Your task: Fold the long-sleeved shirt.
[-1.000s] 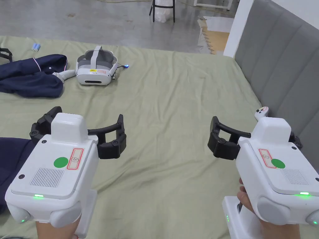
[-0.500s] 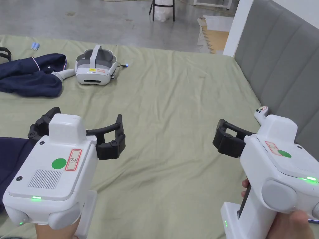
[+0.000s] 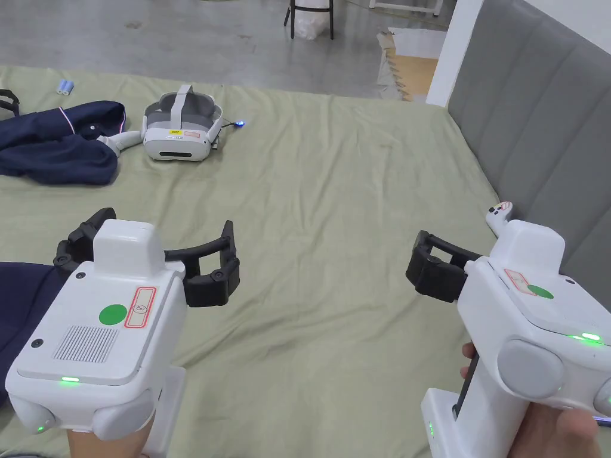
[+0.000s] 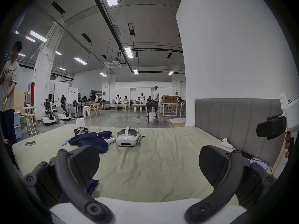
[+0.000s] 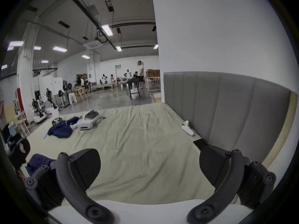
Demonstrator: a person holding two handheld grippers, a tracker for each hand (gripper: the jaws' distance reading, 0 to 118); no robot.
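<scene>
A bed [image 3: 358, 197] under a wrinkled pale green sheet sits in a large hall with a grey concrete floor, strip lights overhead, a white pillar and a grey padded headboard [image 3: 537, 119] along its right side. Taking the white headset [image 3: 179, 128] as landmark, a heap of dark blue cloth [image 3: 56, 149] lies just to its left, a white controller [image 3: 500, 216] rests far to its right against the headboard, and the long-sleeved shirt [image 3: 24, 298], also dark blue, lies well nearer at the lower left, partly hidden behind the left gripper [image 3: 146, 253]. Both the left gripper and the right gripper [image 5: 149, 169] hover above bare sheet with jaws spread wide, grasping nothing.
</scene>
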